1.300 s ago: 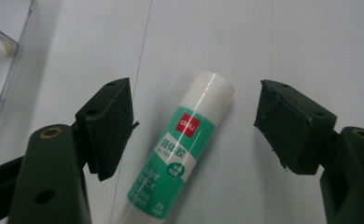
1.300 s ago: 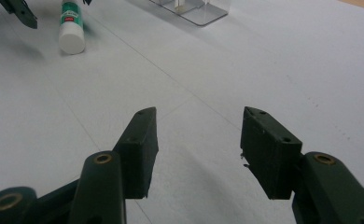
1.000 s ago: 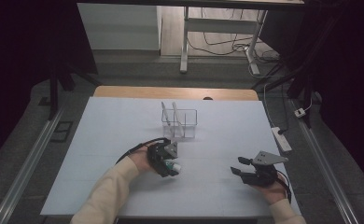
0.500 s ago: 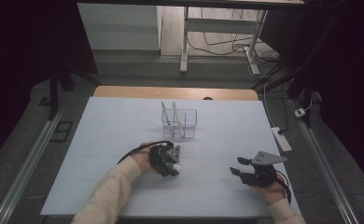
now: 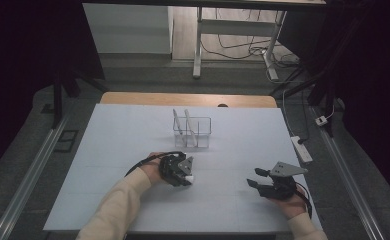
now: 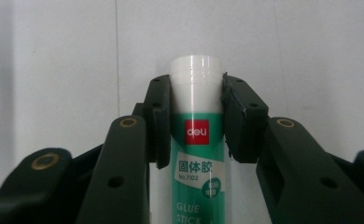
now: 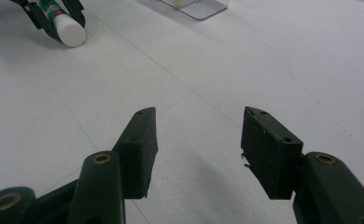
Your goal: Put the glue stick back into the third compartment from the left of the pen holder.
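High view: we see the left tool [image 5: 187, 172] near the middle of the counter [image 5: 118, 130], somewhat toward the near edge, its jaws around a glue stick [image 5: 188, 176] whose white cap pokes out. A clear organizer box [image 5: 193, 132] with two slim items leaning in it stands toward the far edge, apart from the tool. The right tool [image 5: 259, 184] rests by the near right corner, well apart from both.

Left gripper view: we see the jaws, which have just been closing, now pinching the glue stick just below its white cap, both pads [image 6: 157, 122] pressed against the tube; the green label runs down between them.

Right gripper view: we see the jaws spread with nothing between them, bare counter beneath; the glue stick [image 7: 66, 25] and left tool [image 7: 54, 18] appear at the upper left.

We judge that the grasp is now secured, so the stick can be lifted, probably toward the box.
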A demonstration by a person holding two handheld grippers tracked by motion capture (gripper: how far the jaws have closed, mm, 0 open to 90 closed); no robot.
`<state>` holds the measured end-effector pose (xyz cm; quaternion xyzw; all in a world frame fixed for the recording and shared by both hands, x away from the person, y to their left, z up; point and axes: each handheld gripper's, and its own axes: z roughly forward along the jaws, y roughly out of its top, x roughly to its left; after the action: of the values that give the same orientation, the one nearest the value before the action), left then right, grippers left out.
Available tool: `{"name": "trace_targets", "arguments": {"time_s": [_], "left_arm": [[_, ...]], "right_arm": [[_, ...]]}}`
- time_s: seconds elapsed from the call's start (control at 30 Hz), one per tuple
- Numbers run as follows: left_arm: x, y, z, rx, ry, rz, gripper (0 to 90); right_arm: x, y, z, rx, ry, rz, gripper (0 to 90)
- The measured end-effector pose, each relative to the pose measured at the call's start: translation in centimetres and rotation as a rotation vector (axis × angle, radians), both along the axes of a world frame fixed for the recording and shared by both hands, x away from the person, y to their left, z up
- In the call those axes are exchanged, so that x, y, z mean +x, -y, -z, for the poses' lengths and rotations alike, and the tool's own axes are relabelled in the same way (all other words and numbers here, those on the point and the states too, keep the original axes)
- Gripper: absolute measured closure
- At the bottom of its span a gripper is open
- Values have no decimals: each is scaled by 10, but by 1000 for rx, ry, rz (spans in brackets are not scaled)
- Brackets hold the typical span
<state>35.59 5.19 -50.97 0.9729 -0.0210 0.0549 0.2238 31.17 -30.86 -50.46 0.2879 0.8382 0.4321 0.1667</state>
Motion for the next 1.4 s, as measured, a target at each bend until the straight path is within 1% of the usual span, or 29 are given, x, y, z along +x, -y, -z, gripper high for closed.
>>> {"name": "trace_targets", "arguments": {"time_s": [0.13,0.2,0.33,0.37,0.4,0.47,0.57,0.7,0.8,0.87,1.0,1.17,1.27,1.4], "left_arm": [[1,-3,-1,4,-2,-24,647],[2,-5,-3,1,-8,-44,647],[2,-10,-7,-27,-15,-79,648],[2,-12,-9,-37,-17,-90,648],[1,-14,-10,-62,-24,-112,648],[1,-16,-13,-90,-30,-132,648],[0,-19,-16,-117,-33,-168,648],[0,-25,-21,-151,-22,-221,648],[1,-30,-22,-189,-20,-276,648],[1,-33,-23,-211,-18,-301,648],[2,-38,-25,-250,-19,-332,647],[1,-43,-27,-292,-27,-359,647],[1,-45,-28,-318,-26,-378,647],[1,-48,-30,-358,-24,-415,647]], "right_arm": [[0,1,0,0,-3,1,453],[0,1,0,0,-3,2,453],[1,2,0,7,1,8,453],[1,2,0,7,2,9,453],[1,2,0,2,3,13,453],[1,3,0,5,2,16,453],[1,3,0,8,2,13,453],[2,3,1,9,3,14,452],[2,4,0,3,5,23,452],[2,5,0,7,2,22,451],[2,5,1,9,2,22,450],[3,5,1,8,6,25,449],[3,5,1,9,8,27,444],[3,6,1,10,8,29,442]]}}
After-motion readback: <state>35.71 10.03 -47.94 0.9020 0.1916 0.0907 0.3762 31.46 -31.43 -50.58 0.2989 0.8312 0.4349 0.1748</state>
